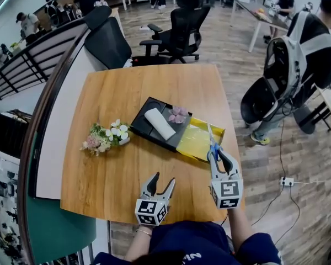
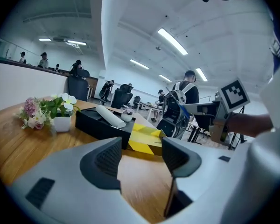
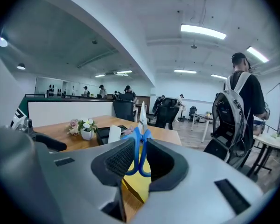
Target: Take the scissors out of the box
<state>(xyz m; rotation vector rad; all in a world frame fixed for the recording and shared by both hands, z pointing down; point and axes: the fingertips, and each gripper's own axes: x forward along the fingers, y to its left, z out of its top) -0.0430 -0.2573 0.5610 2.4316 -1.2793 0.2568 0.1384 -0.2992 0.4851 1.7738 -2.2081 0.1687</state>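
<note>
The scissors [image 1: 212,144] have blue handles and point away from me, blades up, held above the open yellow box [image 1: 198,141]. My right gripper [image 1: 217,154] is shut on the handles; the right gripper view shows the blue loops of the scissors [image 3: 140,146] pinched between the pads, with the yellow box [image 3: 132,185] below. My left gripper [image 1: 161,180] stands open over the table's near edge, holding nothing. In the left gripper view its jaws [image 2: 141,155] frame bare wood, with the yellow box [image 2: 144,135] further off.
A black tray [image 1: 149,130] holding a white roll and a small pink flower touches the yellow box on its left. A potted bouquet [image 1: 106,137] lies left of that. Office chairs [image 1: 179,29] stand beyond the table; a person with a backpack [image 1: 298,59] stands at right.
</note>
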